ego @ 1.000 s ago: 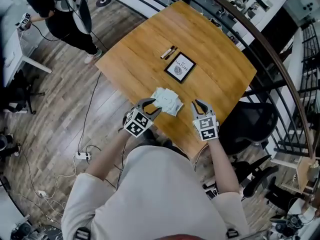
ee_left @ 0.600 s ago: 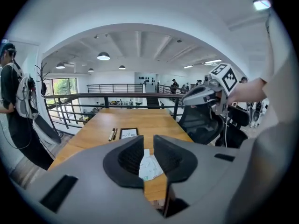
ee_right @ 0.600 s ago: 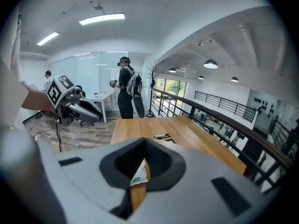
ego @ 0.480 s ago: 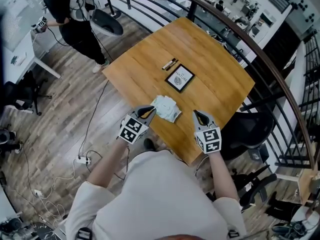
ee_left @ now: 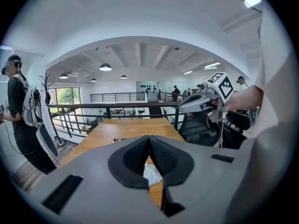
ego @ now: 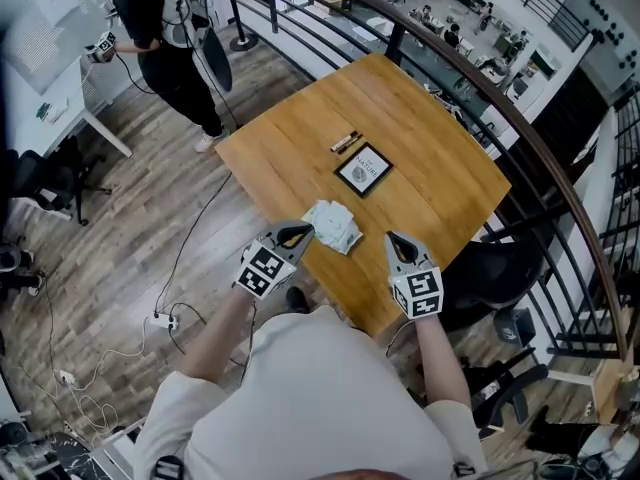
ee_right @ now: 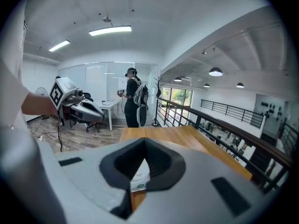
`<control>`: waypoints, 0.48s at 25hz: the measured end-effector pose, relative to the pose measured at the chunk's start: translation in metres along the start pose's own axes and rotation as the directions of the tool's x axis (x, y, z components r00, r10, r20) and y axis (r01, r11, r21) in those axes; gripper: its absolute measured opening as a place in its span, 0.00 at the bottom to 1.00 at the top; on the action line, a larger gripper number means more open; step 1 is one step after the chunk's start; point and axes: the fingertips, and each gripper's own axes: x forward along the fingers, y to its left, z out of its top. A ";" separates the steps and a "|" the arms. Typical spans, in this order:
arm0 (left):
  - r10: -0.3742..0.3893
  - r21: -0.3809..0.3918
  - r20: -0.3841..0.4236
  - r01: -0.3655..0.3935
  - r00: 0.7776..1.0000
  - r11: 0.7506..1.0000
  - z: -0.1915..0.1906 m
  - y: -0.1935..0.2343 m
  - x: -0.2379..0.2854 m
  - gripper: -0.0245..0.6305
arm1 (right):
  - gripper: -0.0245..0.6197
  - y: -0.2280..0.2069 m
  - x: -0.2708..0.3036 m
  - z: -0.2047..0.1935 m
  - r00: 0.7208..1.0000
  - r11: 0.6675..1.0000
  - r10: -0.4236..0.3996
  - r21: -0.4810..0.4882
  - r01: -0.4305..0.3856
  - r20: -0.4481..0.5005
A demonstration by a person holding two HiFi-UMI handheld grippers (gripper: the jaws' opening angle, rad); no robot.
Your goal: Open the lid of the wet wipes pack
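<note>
The wet wipes pack, white with pale green print, lies near the front edge of the wooden table. My left gripper hovers just left of the pack, jaws shut and empty, clear of the pack. My right gripper hangs to the pack's right, also shut on nothing. In the left gripper view the closed pads meet above a sliver of the pack, with the right gripper beyond. The right gripper view shows the pack under its shut jaws. Whether the lid is up I cannot tell.
A black framed card and two small dark sticks lie mid-table. A black chair stands at the table's right, with a curved railing behind. Another person stands on the floor far left; cables trail below.
The left gripper's jaws, open beside the pack a second ago, have closed. Both grippers have lifted and drawn back from the pack, which stays on the table.
</note>
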 end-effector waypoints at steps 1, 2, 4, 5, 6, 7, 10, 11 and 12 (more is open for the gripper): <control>0.005 -0.002 0.001 -0.005 1.000 1.000 0.000 0.000 0.000 0.03 | 0.04 0.001 0.000 0.000 1.000 1.000 0.001 -0.003 -0.001 0.004; 0.009 -0.006 0.003 -0.009 1.000 1.000 0.000 0.000 -0.001 0.03 | 0.04 0.001 0.000 -0.001 1.000 1.000 0.003 -0.003 -0.003 0.006; 0.013 -0.014 0.009 -0.013 1.000 1.000 0.000 0.000 -0.001 0.03 | 0.04 0.002 0.000 -0.001 1.000 1.000 0.003 0.002 -0.003 0.010; 0.014 -0.016 0.012 -0.014 1.000 1.000 0.001 0.000 -0.002 0.03 | 0.04 0.002 0.001 -0.001 1.000 1.000 0.003 0.005 -0.003 0.012; 0.014 -0.015 0.013 -0.014 1.000 1.000 0.001 0.001 -0.003 0.03 | 0.04 0.002 0.001 0.000 1.000 1.000 0.003 0.008 -0.003 0.013; 0.013 -0.013 0.013 -0.013 1.000 1.000 0.001 0.002 -0.003 0.03 | 0.04 0.002 0.002 0.000 1.000 1.000 0.003 0.012 -0.003 0.014; 0.013 -0.003 0.007 -0.013 1.000 1.000 0.000 0.003 -0.004 0.03 | 0.04 0.002 0.004 0.003 1.000 1.000 0.003 0.016 -0.003 0.015; 0.016 -0.001 0.005 -0.016 1.000 1.000 0.000 0.003 -0.003 0.03 | 0.04 0.002 0.004 0.003 1.000 1.000 0.003 0.015 -0.004 0.015; 0.020 0.000 0.003 -0.020 1.000 1.000 -0.001 0.004 -0.003 0.03 | 0.04 0.002 0.005 0.002 1.000 1.000 0.003 0.013 -0.003 0.014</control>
